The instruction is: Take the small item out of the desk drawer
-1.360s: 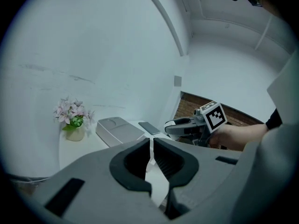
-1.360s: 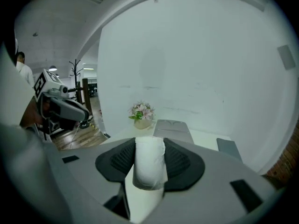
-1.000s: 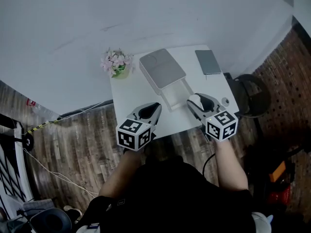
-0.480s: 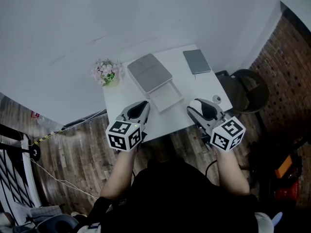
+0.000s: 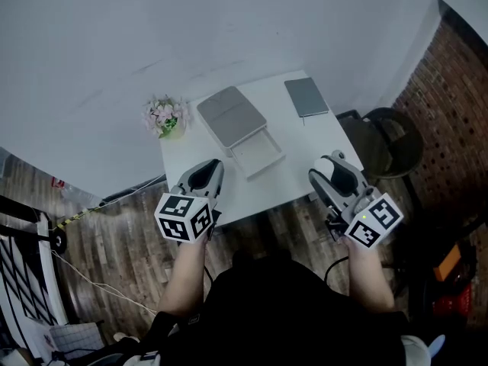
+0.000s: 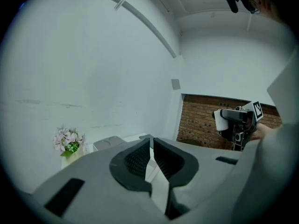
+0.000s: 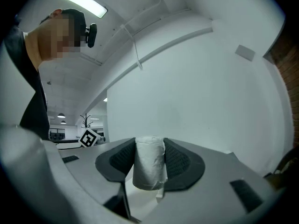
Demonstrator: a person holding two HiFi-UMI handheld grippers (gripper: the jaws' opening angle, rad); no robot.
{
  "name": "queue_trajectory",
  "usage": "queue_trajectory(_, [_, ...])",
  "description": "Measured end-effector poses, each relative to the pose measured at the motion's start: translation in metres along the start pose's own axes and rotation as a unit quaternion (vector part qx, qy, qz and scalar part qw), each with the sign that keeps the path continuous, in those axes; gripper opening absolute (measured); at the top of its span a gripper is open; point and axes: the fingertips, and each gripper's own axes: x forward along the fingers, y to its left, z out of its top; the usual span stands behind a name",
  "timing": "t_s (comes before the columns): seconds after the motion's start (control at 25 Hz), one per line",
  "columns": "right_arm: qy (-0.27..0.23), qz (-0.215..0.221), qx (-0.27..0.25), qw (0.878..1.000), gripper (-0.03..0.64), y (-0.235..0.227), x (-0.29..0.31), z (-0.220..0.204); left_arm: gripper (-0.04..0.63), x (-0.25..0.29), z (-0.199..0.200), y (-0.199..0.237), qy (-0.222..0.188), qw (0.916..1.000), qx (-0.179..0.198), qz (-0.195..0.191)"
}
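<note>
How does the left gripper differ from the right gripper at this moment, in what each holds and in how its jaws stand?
The right gripper is clamped on a small white roll; the left gripper holds nothing. The right gripper's jaws stand apart by the roll's width, while the left gripper's jaws are almost together, with only a thin gap. What they share: both are held at the near edge of the white table and point toward it.

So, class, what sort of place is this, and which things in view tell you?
Probably an office or workroom: a small white desk against a plain wall, a drawer unit and potted flowers on it, a dark chair beside it.
</note>
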Motion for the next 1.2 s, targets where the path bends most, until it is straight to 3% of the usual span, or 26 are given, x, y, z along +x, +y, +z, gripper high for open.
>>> queue_trajectory(0.32, [-0.032,0.009,-0.008,0.999,0.172,0.001,-0.007,0.013,0.032,-0.010,0.007,0.008,-0.010,0.9997,0.012,0.017])
queue_trajectory(1.2, [0.006,-0.020,0.005,1.000,0.169,-0.002,0.012,-0.016,0.032,-0.009,-0.001,0.020,-0.002,0.9998,0.016,0.014])
